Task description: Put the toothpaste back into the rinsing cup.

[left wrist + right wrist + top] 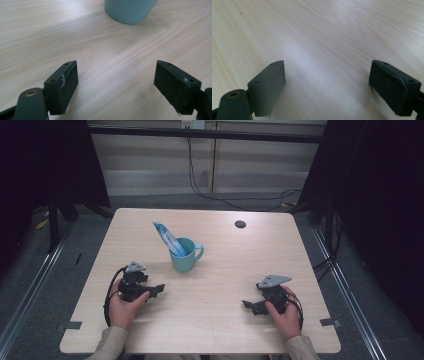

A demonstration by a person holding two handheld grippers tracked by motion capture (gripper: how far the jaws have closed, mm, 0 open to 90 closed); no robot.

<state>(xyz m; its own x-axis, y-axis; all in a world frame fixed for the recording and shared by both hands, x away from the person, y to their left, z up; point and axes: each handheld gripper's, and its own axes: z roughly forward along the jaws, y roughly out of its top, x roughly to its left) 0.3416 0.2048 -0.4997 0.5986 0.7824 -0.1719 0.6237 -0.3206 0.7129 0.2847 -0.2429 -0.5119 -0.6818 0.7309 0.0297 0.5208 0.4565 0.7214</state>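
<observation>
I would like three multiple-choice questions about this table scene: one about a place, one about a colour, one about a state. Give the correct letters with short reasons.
1. Where is the blue-and-white packet?
A. inside the mug
B. flat on the table
C. in a gripper

2. What colour is the mug?
A. red
B. teal
C. black

3. How do the left gripper's jaws stand?
A. open, nothing between
B. shut on the mug
C. shut on the packet

Answers: 1 A, it leans out of the mug. 2 B, its wall is teal. 3 A, bare table shows between them.
</observation>
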